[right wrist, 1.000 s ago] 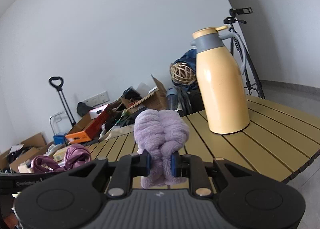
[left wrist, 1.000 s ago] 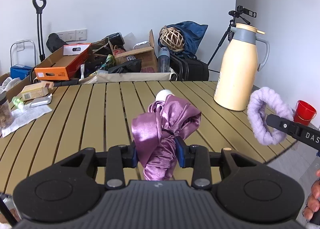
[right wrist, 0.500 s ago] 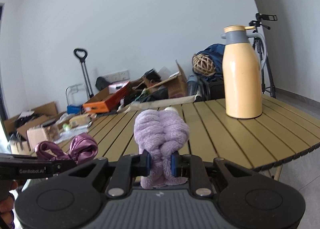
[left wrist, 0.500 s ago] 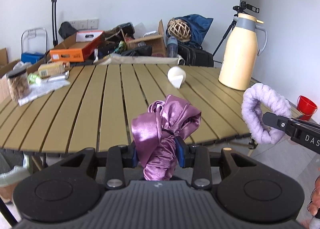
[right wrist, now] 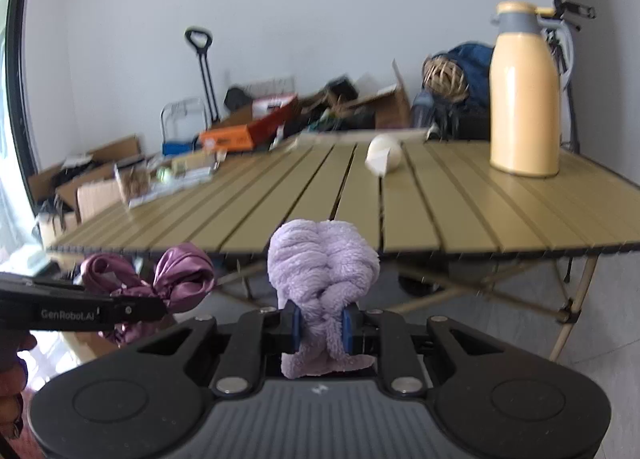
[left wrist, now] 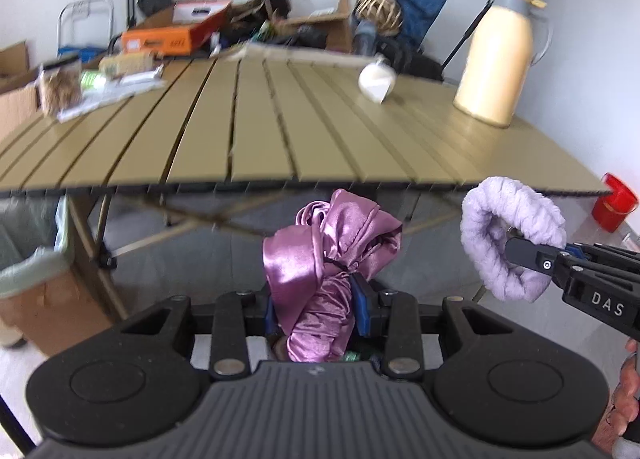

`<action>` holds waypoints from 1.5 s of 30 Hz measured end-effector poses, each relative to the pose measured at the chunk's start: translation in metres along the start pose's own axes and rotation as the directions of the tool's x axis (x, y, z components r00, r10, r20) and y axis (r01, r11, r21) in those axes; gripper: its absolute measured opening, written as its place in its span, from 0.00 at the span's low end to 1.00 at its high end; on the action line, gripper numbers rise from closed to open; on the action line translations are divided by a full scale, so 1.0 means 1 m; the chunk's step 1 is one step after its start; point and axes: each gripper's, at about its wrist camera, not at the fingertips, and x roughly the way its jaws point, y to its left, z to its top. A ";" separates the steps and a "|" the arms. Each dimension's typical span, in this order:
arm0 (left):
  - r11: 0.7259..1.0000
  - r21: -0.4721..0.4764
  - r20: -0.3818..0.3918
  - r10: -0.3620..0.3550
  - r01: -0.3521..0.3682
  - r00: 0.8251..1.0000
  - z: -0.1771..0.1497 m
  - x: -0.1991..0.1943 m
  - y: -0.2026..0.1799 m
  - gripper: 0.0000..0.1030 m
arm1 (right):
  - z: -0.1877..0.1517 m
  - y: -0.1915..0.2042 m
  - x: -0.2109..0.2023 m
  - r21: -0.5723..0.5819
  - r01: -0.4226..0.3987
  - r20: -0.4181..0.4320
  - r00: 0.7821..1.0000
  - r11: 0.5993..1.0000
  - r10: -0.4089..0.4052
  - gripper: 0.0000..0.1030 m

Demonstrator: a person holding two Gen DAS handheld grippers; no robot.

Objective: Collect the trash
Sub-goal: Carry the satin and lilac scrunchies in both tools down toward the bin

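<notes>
My left gripper [left wrist: 316,309] is shut on a shiny purple satin scrunchie [left wrist: 332,255], held in front of and below the near edge of the slatted table [left wrist: 304,139]. My right gripper [right wrist: 320,325] is shut on a fluffy lilac scrunchie [right wrist: 320,263], also off the table's front edge. Each gripper shows in the other's view: the right gripper [left wrist: 516,255] with the lilac scrunchie [left wrist: 508,227] at the right, the left gripper [right wrist: 160,305] with the satin scrunchie [right wrist: 176,275] at the left. A white crumpled paper cup [left wrist: 376,81] lies on the table's far side.
A cream thermos jug [left wrist: 500,59] stands at the table's right. A jar and wrappers [left wrist: 60,87] sit at its left. A lined bin [left wrist: 28,255] stands on the floor at the left, a red bucket [left wrist: 614,203] at the right. Boxes clutter the back wall.
Both grippers have pulled back off the table and sunk, each keeping its scrunchie. The table's front edge and legs have come into view, and the floor bin shows at the left.
</notes>
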 end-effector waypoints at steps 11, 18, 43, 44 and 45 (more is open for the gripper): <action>0.994 -0.060 -0.141 0.083 -0.093 0.987 -0.047 0.028 0.031 0.35 | -0.042 0.019 0.027 -0.002 -0.021 -0.182 0.983 1.000 0.020 0.18; 0.989 -0.081 -0.198 0.102 -0.120 0.975 -0.064 0.043 0.047 0.35 | -0.060 0.029 0.044 -0.022 -0.027 -0.280 0.960 0.999 0.020 0.17; 0.982 -0.109 -0.294 0.115 -0.153 0.949 -0.075 0.073 0.060 0.35 | -0.089 0.031 0.104 0.005 0.019 -0.502 0.865 1.000 -0.014 0.18; 0.982 -0.110 -0.295 0.117 -0.155 0.948 -0.075 0.074 0.060 0.35 | -0.089 0.030 0.105 0.009 0.021 -0.503 0.864 1.000 -0.014 0.18; 0.981 -0.111 -0.297 0.121 -0.160 0.947 -0.074 0.075 0.060 0.35 | -0.088 0.030 0.108 0.012 0.022 -0.504 0.863 1.000 -0.013 0.18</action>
